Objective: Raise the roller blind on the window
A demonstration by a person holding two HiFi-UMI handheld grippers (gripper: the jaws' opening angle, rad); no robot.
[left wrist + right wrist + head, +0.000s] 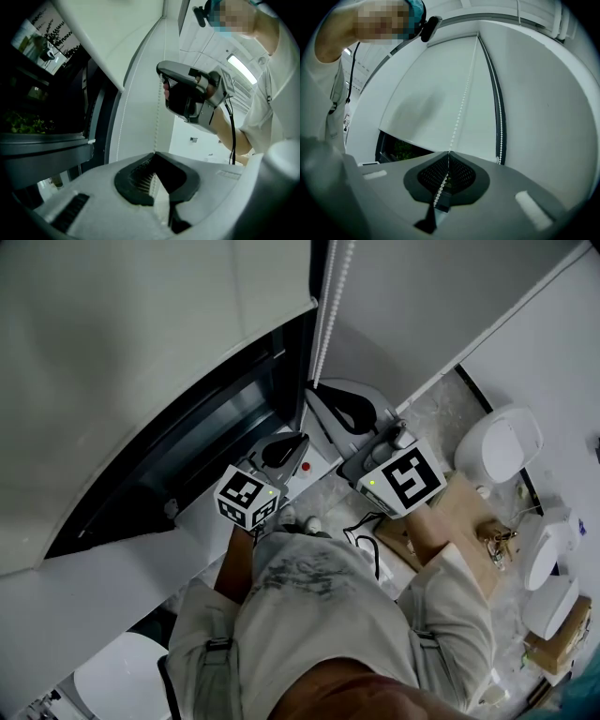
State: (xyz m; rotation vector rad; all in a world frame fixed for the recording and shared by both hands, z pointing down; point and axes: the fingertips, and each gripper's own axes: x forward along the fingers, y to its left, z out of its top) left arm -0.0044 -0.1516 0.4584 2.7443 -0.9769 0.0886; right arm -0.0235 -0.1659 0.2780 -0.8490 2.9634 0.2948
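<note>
You are gripping the blind's chain with both grippers.
The left gripper [153, 157] is holding its jaws shut on the chain [461, 108], and the right gripper [447, 157] is pinching the same strand just above it, jaws together on the beads. The blind [431, 103] is hanging partway down the window [398, 149], with dark glass showing under its bottom edge, left of the chain.

Roller blind [431, 98] white; bead chain [461, 105] white; left hand-held gripper [153, 153] and right hand-held gripper [448, 152] grey; right cube [405, 479] black-and-white patterned.
</note>
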